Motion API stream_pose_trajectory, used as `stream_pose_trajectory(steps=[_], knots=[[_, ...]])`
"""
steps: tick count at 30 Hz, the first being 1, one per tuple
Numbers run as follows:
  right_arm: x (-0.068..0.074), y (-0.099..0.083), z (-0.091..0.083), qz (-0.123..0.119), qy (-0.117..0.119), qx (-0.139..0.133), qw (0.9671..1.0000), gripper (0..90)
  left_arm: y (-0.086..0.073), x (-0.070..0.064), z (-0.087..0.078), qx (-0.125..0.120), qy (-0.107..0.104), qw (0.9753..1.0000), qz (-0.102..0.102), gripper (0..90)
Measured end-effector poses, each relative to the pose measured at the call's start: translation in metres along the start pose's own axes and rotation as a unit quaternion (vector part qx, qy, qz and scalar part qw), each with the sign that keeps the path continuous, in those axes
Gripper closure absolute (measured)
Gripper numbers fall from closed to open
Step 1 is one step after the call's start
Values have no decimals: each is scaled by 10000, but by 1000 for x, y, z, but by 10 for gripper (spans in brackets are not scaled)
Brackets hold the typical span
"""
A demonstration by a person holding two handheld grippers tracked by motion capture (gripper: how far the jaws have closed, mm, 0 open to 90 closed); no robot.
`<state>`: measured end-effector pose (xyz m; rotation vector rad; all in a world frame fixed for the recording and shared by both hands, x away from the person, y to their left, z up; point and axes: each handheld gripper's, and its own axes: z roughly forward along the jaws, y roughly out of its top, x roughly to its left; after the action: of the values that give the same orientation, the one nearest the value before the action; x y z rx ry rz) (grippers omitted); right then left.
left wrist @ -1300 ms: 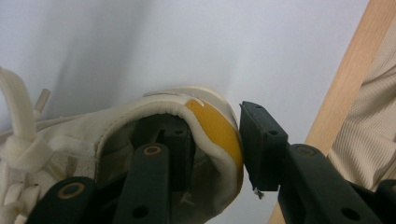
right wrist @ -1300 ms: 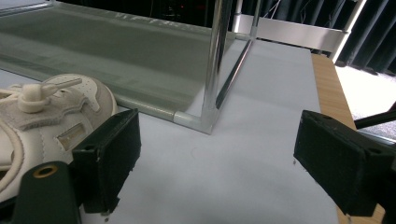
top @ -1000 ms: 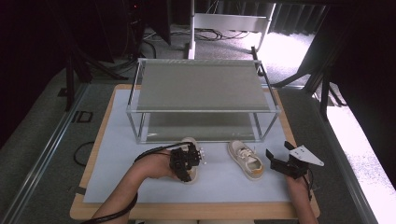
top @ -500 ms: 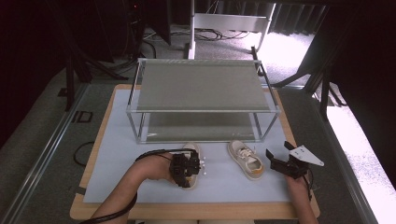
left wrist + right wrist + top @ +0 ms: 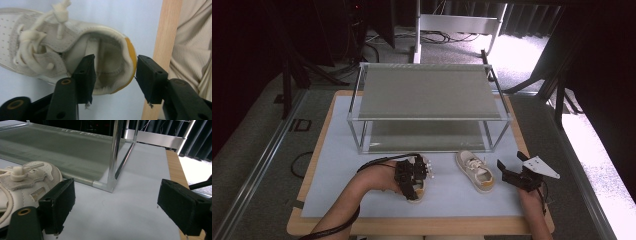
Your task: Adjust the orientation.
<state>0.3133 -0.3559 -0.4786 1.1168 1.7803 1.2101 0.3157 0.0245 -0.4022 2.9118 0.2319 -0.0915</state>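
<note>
Two cream low-top shoes lie on the pale blue mat in front of a shelf rack. My left gripper (image 5: 412,182) is over the left shoe (image 5: 425,166), at its heel. In the left gripper view the left gripper (image 5: 115,70) is open and straddles the heel of that shoe (image 5: 50,50): one jaw stands inside the opening, the other just outside the yellow heel tab. The right shoe (image 5: 474,171) lies apart, toe toward the rack. To its right my right gripper (image 5: 506,174) is open and holds nothing. In the right gripper view the right gripper (image 5: 116,202) has that shoe's toe (image 5: 25,180) by one jaw.
A two-level metal rack (image 5: 427,92) with grey shelves stands on the mat (image 5: 337,150); its corner post (image 5: 115,152) rises just ahead of the right gripper. The wooden table edge (image 5: 162,50) and the person's ribbed top (image 5: 192,50) lie close behind the left shoe's heel.
My left gripper has slid along the left shoe toward the near edge and now straddles the heel. The right gripper and right shoe have not moved.
</note>
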Motion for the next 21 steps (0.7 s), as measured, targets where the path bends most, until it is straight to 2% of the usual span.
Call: stream_pose_trajectory(steps=[4,5,8,11,15,18,20,21], knots=[[0,0,0,26,10,-13,10000,142,-1,-2,0,-94,-123,9996,-220,407],[-1,1,1,48,45,68,10000,142,-1,-2,0,-101,-132,9995,-251,343],[-2,1,3,76,68,156,9998,143,-1,-4,1,-167,-148,9995,-244,290],[-3,1,3,105,130,167,9997,143,-1,-5,1,-153,-103,9997,-181,289],[-7,1,3,203,415,174,9988,140,-2,-5,0,-161,-95,9997,-148,285],[-12,2,5,359,658,277,9968,124,-2,-5,0,-147,-123,9998,-104,266],[-14,2,5,427,929,366,9941,124,-1,-5,0,-148,-135,9997,-102,266],[-14,2,5,427,929,366,9941,124,-1,-5,0,-148,-135,9997,-102,266]])
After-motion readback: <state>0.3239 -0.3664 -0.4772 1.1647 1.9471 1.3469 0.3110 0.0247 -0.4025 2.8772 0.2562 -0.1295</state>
